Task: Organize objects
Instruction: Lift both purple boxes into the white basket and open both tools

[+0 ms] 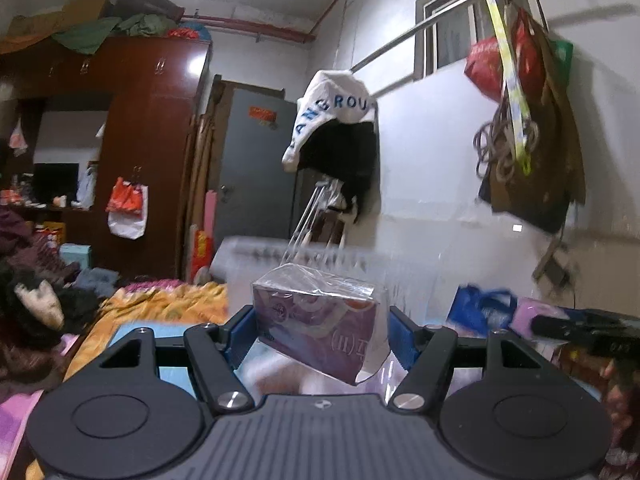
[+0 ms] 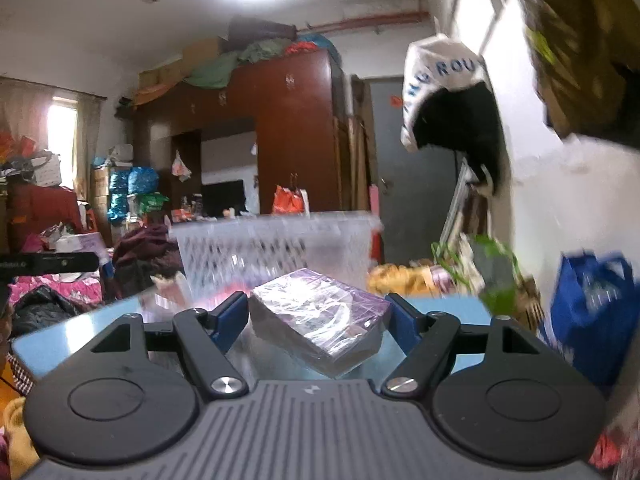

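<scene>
In the left wrist view, a purple box (image 1: 320, 336) wrapped in clear plastic sits tilted between the blue pads (image 1: 400, 336) of my left gripper (image 1: 320, 312), which is shut on its sides. In the right wrist view, my right gripper (image 2: 318, 300) is shut on a second plastic-wrapped purple box (image 2: 320, 320), lying flat and turned corner-on. A translucent white latticed basket (image 1: 320, 256) (image 2: 276, 244) stands just beyond both boxes, blurred. A black part at the right edge (image 1: 580, 328) looks like the other gripper.
A light blue tabletop (image 2: 48, 344) lies below the grippers. A blue bag (image 2: 592, 312) and green bag (image 2: 496, 272) stand to the right by the white wall. A white-and-black garment (image 1: 332, 120) hangs ahead. Beyond are a red wardrobe (image 1: 152, 140), a grey door (image 1: 256, 168) and a cluttered bed (image 1: 160, 300).
</scene>
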